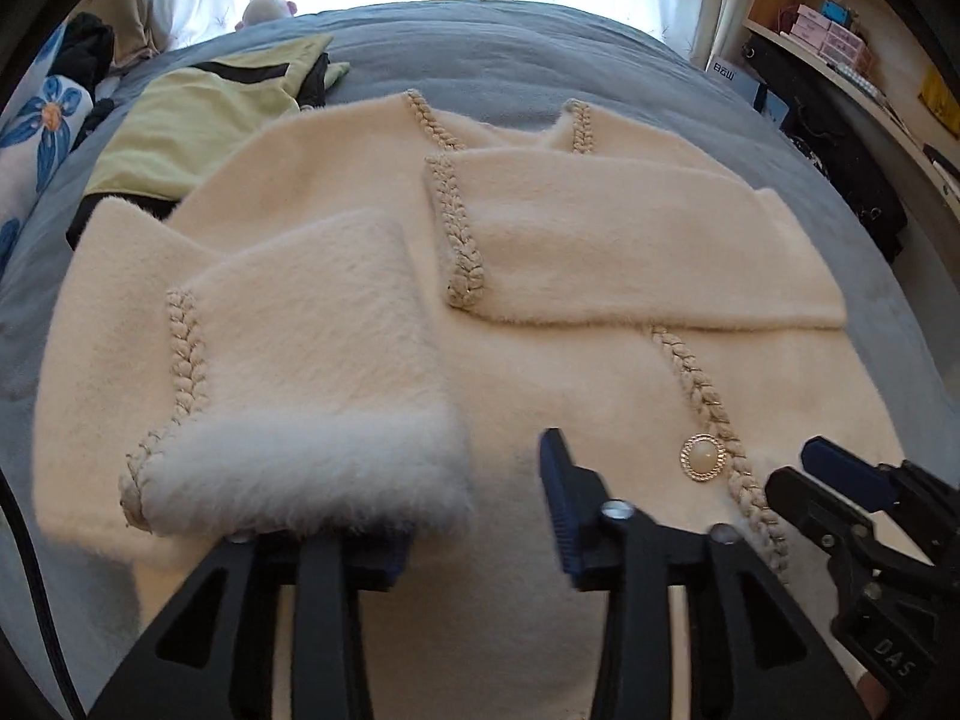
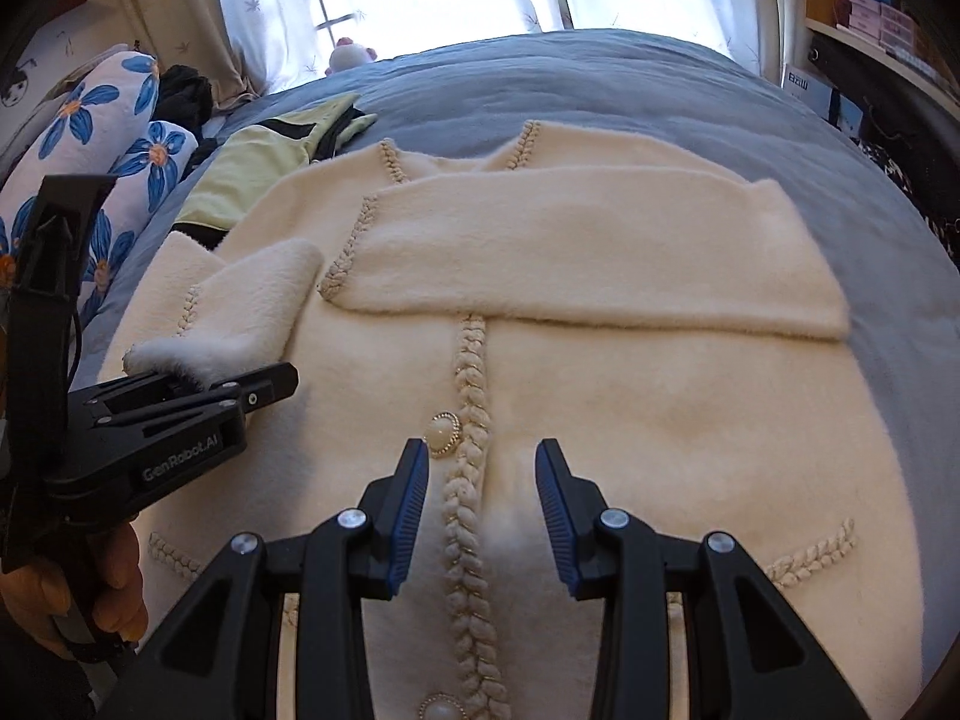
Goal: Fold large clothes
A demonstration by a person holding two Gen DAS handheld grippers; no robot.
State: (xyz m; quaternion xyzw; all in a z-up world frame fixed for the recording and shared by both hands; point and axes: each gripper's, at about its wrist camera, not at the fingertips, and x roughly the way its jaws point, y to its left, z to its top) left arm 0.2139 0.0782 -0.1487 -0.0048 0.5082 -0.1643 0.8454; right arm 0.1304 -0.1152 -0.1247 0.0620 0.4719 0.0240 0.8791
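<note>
Jaws, left gripper (image 2: 180,381): clamped on the folded-in sleeve cuff (image 1: 300,480).
Jaws, right gripper (image 2: 483,516): parted wide, holding nothing, above the braided placket.
Garment: fluffy cream knitted cardigan (image 2: 600,408), flat on grey-blue bed (image 2: 600,90), other sleeve folded across the chest.

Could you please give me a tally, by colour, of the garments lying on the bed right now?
Cream fuzzy cardigan: 1
Yellow-green garment with black trim: 1
Black clothing heap by the floral pillow: 1; I cannot tell how many pieces it holds
Total: 3
</note>
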